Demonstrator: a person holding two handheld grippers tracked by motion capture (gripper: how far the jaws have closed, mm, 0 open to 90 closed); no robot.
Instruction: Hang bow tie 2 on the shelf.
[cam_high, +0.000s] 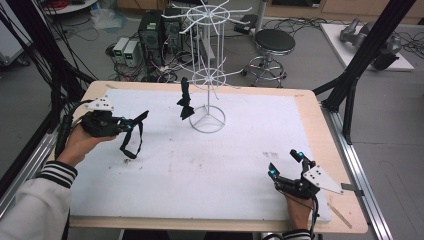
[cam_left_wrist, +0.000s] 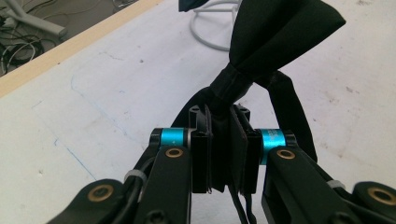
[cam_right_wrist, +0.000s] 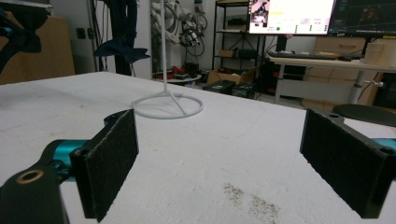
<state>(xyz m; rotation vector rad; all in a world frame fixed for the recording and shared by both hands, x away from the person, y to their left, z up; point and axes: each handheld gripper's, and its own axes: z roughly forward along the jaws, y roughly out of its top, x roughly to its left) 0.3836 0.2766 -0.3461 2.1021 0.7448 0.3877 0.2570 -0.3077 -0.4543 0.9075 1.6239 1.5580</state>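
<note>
My left gripper is shut on a black bow tie and holds it above the white mat at the left; its strap loop hangs down. In the left gripper view the bow tie sticks out from between the closed jaws of the left gripper. A second black bow tie hangs from the white wire rack at the mat's far middle. My right gripper rests open near the front right of the mat, with nothing between the pads of the right gripper.
The rack's round base stands ahead of the right gripper. The white mat covers a wooden table. Beyond the table are computer towers, a stool and cables on the floor. Black frame posts flank the table.
</note>
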